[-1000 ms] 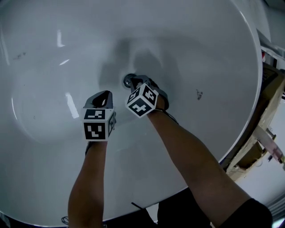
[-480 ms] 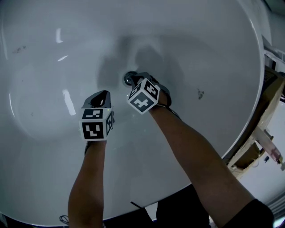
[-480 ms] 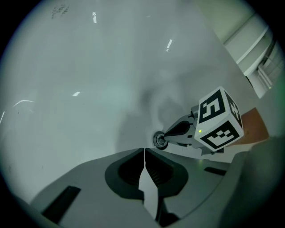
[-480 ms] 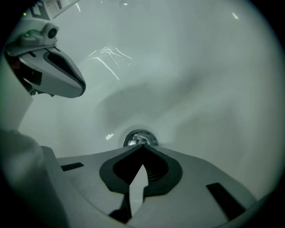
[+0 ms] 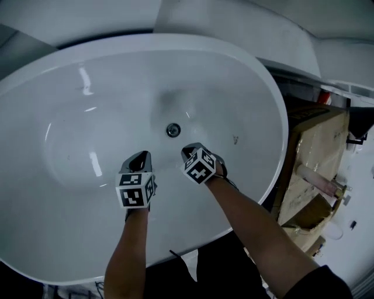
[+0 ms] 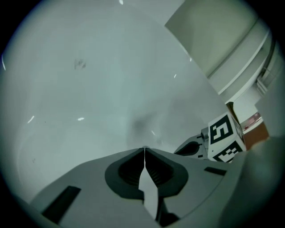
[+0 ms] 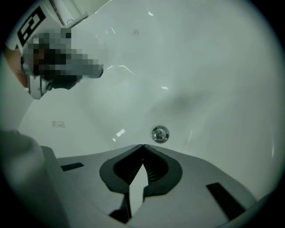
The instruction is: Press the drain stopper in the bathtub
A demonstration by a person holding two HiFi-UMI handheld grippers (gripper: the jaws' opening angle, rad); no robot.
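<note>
The round chrome drain stopper (image 5: 173,129) sits in the floor of the white bathtub (image 5: 70,76). It also shows in the right gripper view as the drain stopper (image 7: 160,134), just beyond my right gripper (image 7: 142,145), whose jaws are shut on nothing. In the head view my right gripper (image 5: 187,152) hangs above the tub, clear of the stopper and nearer to me. My left gripper (image 5: 140,157) hovers to its left, jaws shut and empty. The left gripper (image 6: 144,148) faces bare tub wall, with the right gripper's marker cube (image 6: 225,138) at its right.
The tub's rim (image 5: 274,93) curves round on the right. Beyond it stand cardboard boxes (image 5: 318,146) and a pale tube (image 5: 318,181). A grey wall or panel (image 5: 234,17) runs behind the tub.
My right gripper has lifted off the drain stopper and drawn back toward me. Both grippers are now higher above the tub floor, and the view has pulled back to show the whole tub.
</note>
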